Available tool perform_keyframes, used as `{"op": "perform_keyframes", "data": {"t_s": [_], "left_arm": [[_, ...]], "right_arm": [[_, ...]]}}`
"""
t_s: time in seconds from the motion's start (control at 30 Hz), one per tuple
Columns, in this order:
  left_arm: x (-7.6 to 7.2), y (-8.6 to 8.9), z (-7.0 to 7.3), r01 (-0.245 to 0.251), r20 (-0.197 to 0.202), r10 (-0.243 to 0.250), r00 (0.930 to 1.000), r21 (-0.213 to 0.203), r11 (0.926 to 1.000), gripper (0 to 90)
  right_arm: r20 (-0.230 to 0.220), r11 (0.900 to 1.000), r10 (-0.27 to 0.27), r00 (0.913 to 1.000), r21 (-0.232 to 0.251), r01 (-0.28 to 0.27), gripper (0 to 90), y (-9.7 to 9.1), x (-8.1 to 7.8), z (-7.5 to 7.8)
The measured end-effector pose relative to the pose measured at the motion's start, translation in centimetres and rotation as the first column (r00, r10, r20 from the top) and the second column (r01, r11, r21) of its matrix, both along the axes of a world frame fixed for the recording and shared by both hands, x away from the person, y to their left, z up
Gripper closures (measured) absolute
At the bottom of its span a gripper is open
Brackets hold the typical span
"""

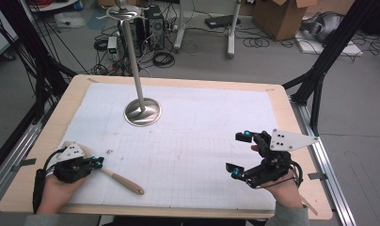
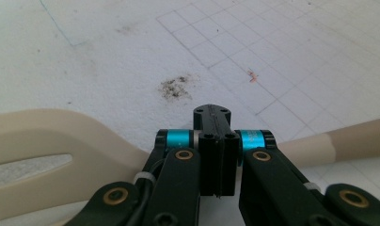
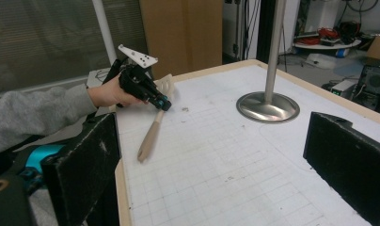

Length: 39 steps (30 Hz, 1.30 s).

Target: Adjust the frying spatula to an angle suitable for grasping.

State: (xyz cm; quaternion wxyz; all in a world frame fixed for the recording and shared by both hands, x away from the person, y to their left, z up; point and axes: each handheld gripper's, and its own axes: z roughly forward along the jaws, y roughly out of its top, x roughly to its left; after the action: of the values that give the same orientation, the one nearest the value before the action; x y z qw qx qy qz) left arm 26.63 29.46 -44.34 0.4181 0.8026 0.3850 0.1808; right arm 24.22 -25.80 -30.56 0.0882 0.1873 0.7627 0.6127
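A beige slotted spatula (image 1: 123, 182) lies on the white gridded mat at the front left, handle toward the table's middle. My left gripper (image 1: 99, 163) sits low over its neck with the jaws pressed together and nothing visible between them. In the left gripper view the spatula (image 2: 61, 136) runs crosswise under the left gripper (image 2: 211, 115). My right gripper (image 1: 238, 154) hovers at the front right with its jaws spread wide and empty. The right gripper view looks between the right gripper's (image 3: 216, 165) jaws at the spatula (image 3: 150, 136) and the left gripper (image 3: 162, 104).
A metal pole on a round steel base (image 1: 142, 113) stands at the mat's back left, its base (image 3: 268, 108) seen also in the right gripper view. The wooden table edge (image 1: 301, 141) frames the mat. A dark smudge (image 2: 176, 87) marks the mat.
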Motion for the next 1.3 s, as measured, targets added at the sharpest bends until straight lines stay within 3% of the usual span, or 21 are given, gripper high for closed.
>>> {"op": "perform_keyframes", "data": {"t_s": [0.03,0.07,0.5,0.67,0.83,1.3], "left_arm": [[-0.1,0.0,0.3,0.003,0.019,-0.002,0.9998,-0.006,1.0,89.7],[-0.4,-0.1,0.7,0.018,0.046,-0.016,0.9988,-0.046,0.9988,89.7],[-2.3,-1.6,1.1,0.094,0.076,-0.088,0.9933,-0.088,0.9916,89.7],[-3.4,-2.0,1.2,0.115,0.077,-0.109,0.991,-0.081,0.99,89.7],[-4.0,-2.6,1.1,0.133,0.078,-0.129,0.9886,-0.048,0.99,89.7],[-5.3,-3.2,0.2,0.145,0.032,-0.144,0.989,-0.042,0.9885,89.7]], "right_arm": [[0.0,1.0,0.0,1.0,0.001,0.0,3.5,0.0,0.0,0.0],[0.0,1.0,-0.001,1.0,-0.002,0.001,3.5,0.0,0.0,0.0],[0.002,1.0,-0.007,1.0,0.007,0.007,3.5,-0.4,-0.1,0.0],[0.002,1.0,-0.008,1.0,0.005,0.008,3.5,-0.4,-0.1,0.0],[-0.002,1.0,-0.004,1.0,-0.004,0.004,3.5,-0.2,-0.1,0.0],[-0.006,0.9999,-0.003,1.0,-0.014,0.003,3.5,-0.1,0.0,-0.2]]}}
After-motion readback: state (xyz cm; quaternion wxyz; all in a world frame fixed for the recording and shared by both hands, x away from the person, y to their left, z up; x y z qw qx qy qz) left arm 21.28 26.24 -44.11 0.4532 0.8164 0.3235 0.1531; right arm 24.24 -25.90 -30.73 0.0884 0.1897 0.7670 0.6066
